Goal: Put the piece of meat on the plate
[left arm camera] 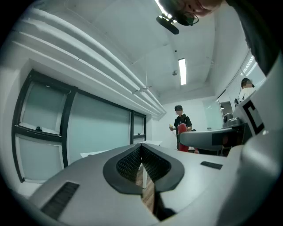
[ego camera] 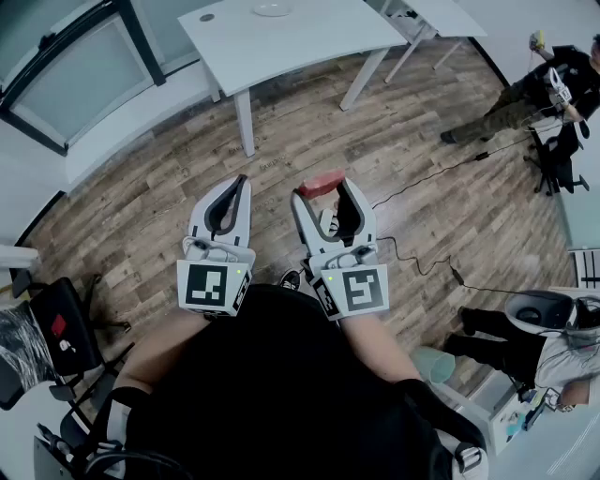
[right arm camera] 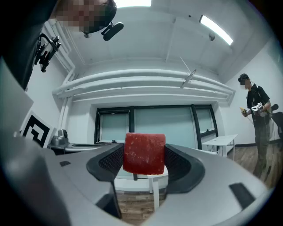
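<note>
Right gripper (ego camera: 328,195) clamps the piece of meat (right arm camera: 144,153) at its jaw tips only; jolting toward the far plate (ego camera: 272,9) risks dropping it

A wood-plank floor (ego camera: 141,202) fills the head view. At top centre stands a white table (ego camera: 309,42) with a small dark round object (ego camera: 207,17) near its left corner. A 2nd white table (ego camera: 455,14) sits at the upper right. A dark-framed glass panel (ego camera: 84,66) runs along the upper left. A black cable (ego camera: 427,178) trails across the floor toward a person in dark clothes (ego camera: 525,98) at the upper right edge. Another person (ego camera: 506,349) is at the lower right, and a black chair (ego camera: 56,328) at the left edge. In the left gripper view, 1 strip light (left arm camera: 181,71) glows on the ceiling.
</note>
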Available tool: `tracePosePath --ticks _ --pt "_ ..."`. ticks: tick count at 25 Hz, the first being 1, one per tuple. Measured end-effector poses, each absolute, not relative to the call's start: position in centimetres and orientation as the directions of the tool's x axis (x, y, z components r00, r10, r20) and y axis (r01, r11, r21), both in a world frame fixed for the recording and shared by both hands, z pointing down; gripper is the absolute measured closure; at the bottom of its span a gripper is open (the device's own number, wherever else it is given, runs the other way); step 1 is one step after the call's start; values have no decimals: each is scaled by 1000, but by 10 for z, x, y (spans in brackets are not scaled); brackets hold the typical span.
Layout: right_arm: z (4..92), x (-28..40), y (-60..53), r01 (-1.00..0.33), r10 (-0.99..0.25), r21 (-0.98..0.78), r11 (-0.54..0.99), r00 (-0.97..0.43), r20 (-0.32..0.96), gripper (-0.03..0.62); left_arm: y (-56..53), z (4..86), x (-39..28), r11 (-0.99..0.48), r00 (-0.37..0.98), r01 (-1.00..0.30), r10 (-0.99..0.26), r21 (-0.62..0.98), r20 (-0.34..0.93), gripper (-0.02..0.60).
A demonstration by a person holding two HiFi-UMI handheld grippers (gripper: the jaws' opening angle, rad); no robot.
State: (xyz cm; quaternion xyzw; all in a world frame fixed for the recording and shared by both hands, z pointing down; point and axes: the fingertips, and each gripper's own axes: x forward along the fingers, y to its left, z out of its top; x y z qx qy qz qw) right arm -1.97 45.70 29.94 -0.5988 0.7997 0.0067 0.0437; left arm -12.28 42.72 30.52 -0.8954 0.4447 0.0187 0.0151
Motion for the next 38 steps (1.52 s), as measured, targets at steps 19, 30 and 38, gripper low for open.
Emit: tracePosePath --ticks 19,30,38 --pt "301 -69 487 -978 -981 -103 180 -170 -97 304 448 309 -189 -649 649 -761 -760 -2 -35 578" --pt "312 -61 480 -984 -986 -66 163 -161 -39 304 449 318 -194 -652 651 -758 -758 18 -27 578" --pt "321 -37 438 -983 -985 -70 172 -171 -19 304 413 328 -182 -629 629 -778 -778 10 3 578"
